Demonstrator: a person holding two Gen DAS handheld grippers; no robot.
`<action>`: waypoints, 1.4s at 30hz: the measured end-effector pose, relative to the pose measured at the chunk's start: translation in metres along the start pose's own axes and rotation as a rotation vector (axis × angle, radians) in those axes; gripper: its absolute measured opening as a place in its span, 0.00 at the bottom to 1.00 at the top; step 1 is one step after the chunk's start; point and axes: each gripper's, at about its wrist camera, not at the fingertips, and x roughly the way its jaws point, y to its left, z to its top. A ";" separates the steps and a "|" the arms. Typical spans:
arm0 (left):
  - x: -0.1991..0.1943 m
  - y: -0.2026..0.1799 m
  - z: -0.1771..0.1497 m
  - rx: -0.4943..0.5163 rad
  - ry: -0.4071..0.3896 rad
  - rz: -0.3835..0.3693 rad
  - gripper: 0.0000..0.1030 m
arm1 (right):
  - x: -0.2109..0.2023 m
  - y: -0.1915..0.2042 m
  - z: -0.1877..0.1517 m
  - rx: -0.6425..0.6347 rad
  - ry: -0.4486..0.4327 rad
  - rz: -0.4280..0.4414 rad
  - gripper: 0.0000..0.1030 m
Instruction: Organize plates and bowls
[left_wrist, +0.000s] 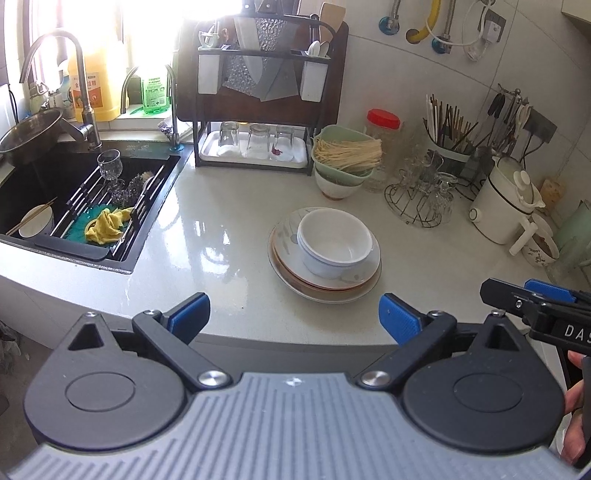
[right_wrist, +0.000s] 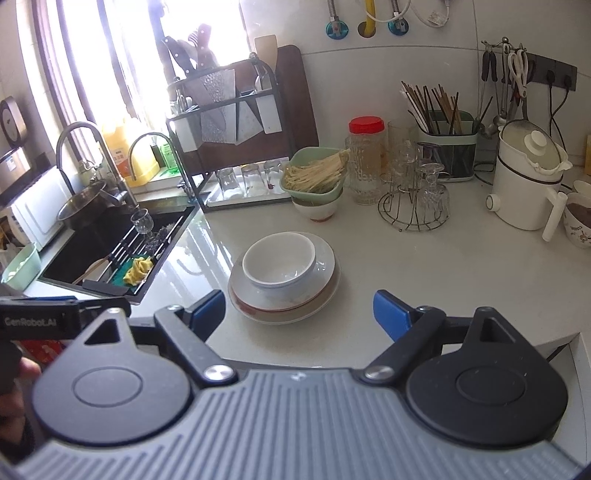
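Observation:
A stack of white bowls (left_wrist: 334, 242) sits on a stack of plates (left_wrist: 286, 264) in the middle of the pale counter; the bowls (right_wrist: 279, 264) and plates (right_wrist: 327, 282) also show in the right wrist view. My left gripper (left_wrist: 294, 315) is open and empty, held just in front of the plates near the counter's front edge. My right gripper (right_wrist: 299, 312) is open and empty, also just in front of the plates. The right gripper (left_wrist: 532, 295) shows at the right edge of the left wrist view. Another white bowl (left_wrist: 37, 221) with chopsticks lies in the sink.
A black sink (left_wrist: 144, 236) with a rack, a glass and a yellow cloth (left_wrist: 107, 225) is at the left. A green basket of noodles (left_wrist: 345, 157) on a bowl, a glass rack (left_wrist: 421, 199), a white kettle (left_wrist: 506, 206) and a dish rack (left_wrist: 258, 96) stand behind.

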 end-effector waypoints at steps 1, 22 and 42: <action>-0.001 0.000 0.000 -0.001 -0.003 0.003 0.97 | 0.000 0.001 0.000 -0.002 -0.001 0.001 0.86; -0.008 0.001 -0.006 -0.005 -0.003 0.004 0.97 | 0.000 0.005 -0.005 0.004 0.013 0.024 0.86; -0.006 0.006 -0.009 -0.021 0.016 0.007 0.97 | -0.005 0.009 -0.004 -0.016 0.004 0.003 0.86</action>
